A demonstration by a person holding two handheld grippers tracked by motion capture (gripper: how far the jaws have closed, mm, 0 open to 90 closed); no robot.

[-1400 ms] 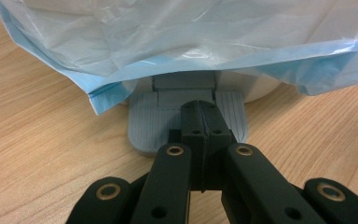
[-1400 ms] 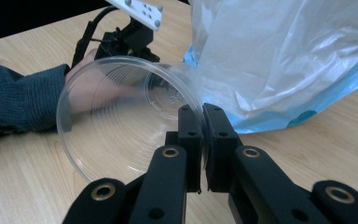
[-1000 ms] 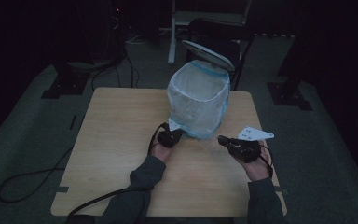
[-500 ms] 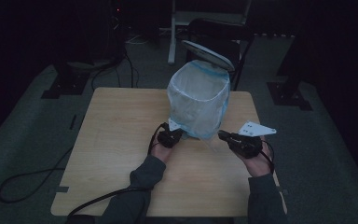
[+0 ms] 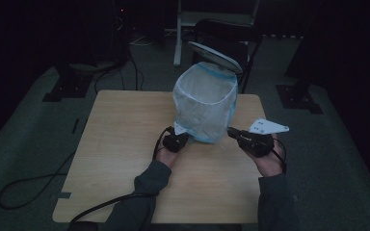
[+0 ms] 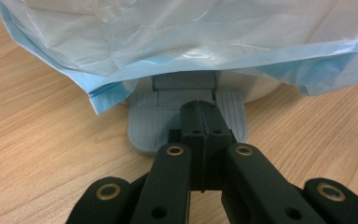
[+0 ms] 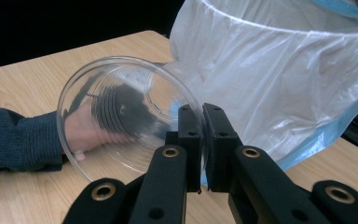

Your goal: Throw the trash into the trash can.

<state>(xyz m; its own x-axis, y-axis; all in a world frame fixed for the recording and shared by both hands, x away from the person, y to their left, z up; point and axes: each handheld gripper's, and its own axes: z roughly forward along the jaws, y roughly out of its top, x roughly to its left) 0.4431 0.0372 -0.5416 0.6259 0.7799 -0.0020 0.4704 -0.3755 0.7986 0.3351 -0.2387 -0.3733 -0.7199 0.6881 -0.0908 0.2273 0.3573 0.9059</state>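
Clear plastic bowl (image 7: 126, 119) at frame centre-left, rim clamped in right hand-held gripper (image 7: 199, 140), beside bagged bin (image 5: 204, 101). Left hand-held gripper (image 6: 200, 119) clenched empty, pressing grey pedal (image 6: 144, 126); lid (image 5: 214, 55) up. Likely left: drop bowl in.

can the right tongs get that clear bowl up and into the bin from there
Probably yes. The right tongs are shut on the rim of the clear bowl, right beside the bagged bin. The lid stands tilted open and the left tongs rest on the pedal, so the mouth looks free.
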